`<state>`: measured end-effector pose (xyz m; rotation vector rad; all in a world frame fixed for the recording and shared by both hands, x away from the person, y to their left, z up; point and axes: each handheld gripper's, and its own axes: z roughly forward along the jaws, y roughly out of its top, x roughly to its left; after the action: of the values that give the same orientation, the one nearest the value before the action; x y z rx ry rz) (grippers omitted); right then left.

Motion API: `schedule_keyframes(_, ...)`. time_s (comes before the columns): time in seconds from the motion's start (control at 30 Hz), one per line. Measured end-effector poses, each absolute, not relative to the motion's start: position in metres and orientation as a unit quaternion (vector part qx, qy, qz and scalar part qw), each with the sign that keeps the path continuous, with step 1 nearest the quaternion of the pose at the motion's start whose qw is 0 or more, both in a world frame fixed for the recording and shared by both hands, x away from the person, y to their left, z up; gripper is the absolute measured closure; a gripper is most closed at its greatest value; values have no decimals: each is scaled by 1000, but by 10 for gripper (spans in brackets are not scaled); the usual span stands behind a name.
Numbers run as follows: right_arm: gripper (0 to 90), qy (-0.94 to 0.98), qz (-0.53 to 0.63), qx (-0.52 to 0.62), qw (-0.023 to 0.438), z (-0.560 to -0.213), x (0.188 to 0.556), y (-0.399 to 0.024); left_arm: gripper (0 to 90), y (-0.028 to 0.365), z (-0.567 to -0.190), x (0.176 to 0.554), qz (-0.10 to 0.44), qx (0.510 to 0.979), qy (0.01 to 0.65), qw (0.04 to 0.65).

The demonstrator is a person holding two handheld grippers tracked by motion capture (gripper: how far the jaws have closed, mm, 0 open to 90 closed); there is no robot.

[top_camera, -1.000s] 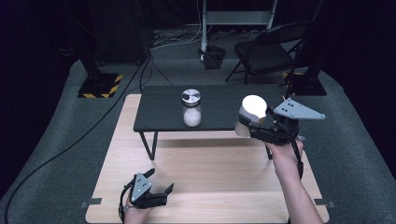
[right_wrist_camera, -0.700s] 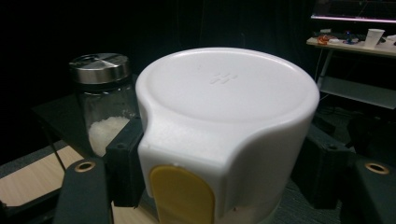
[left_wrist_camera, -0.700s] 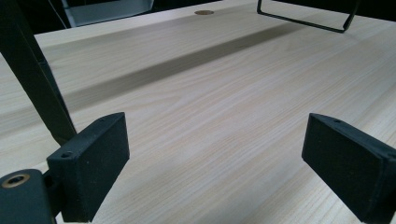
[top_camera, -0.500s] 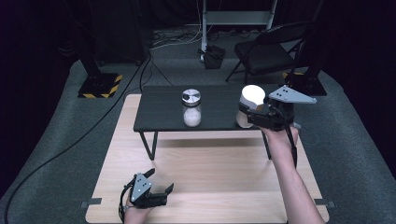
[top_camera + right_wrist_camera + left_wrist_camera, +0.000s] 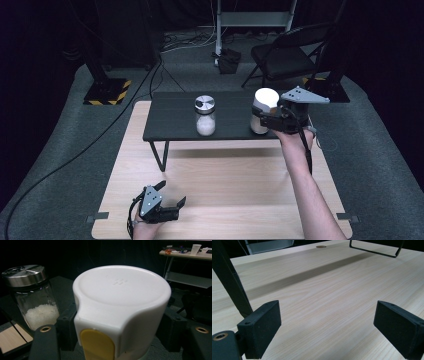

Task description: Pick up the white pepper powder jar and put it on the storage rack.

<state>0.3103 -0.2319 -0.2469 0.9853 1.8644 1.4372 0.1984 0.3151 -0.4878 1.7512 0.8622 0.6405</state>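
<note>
In the high view, the right gripper (image 5: 265, 121) is clamping a white container (image 5: 263, 109) by its sides, holding it upright at the right end of the dark counter (image 5: 170, 125). Whether its base is touching the counter cannot be told. A glass jar (image 5: 205, 116) with a metal lid is standing near the counter's middle, well apart from the container. The left gripper (image 5: 172, 200) is resting low on the wooden board (image 5: 240, 190) near its front edge, its fingers spread and gripping nothing.

In the left gripper view, the two black fingers (image 5: 262, 325) are standing wide apart over bare wood, with nothing between them.

In the right gripper view, the fingers (image 5: 66, 327) are pressing on both sides of the container (image 5: 120, 297), which is showing a flat white lid and a yellow tab (image 5: 97, 345) facing the camera. The jar (image 5: 32, 300), partly full of white grains, is standing to its left, on the counter (image 5: 60, 282).
</note>
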Motion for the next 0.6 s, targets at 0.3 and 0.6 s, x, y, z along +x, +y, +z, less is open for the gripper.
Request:
schedule_keyframes(0.3, 287, 699, 543, 365, 289, -248, 311, -235, 73, 315, -488, 198, 268, 729, 359, 517)
schedule_keyframes(0.6, 185, 700, 543, 359, 294, -248, 301, -242, 73, 314, -488, 198, 269, 729, 359, 516)
